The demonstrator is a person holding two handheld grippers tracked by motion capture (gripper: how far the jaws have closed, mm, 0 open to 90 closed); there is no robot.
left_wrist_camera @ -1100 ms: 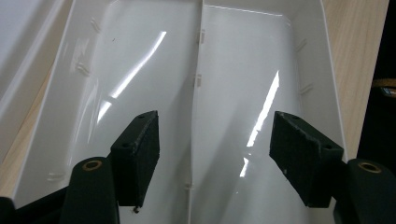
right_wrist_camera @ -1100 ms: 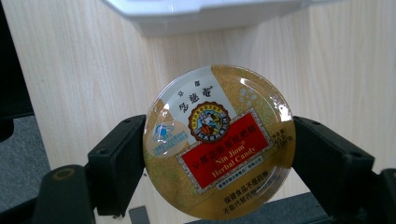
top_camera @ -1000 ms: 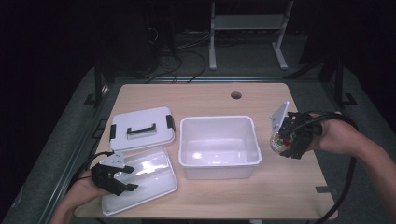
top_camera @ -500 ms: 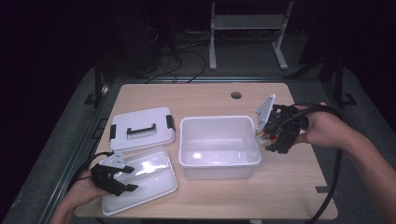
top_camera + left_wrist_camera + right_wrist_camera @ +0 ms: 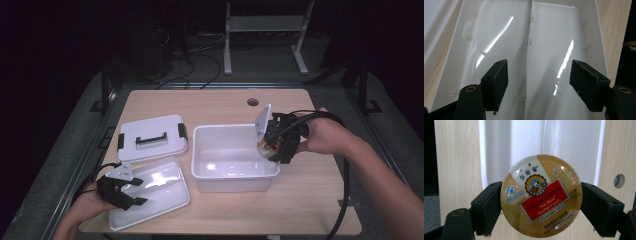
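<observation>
Over pale wooden surface: right claw gripping round gold candy tin, hovering above open white plastic bin's right rim; left claw released.

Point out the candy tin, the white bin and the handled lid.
candy tin (image 5: 541,195), right gripper view, red label.
white bin (image 5: 235,179), high view, front wall.
handled lid (image 5: 151,137), high view, black handle.
</observation>
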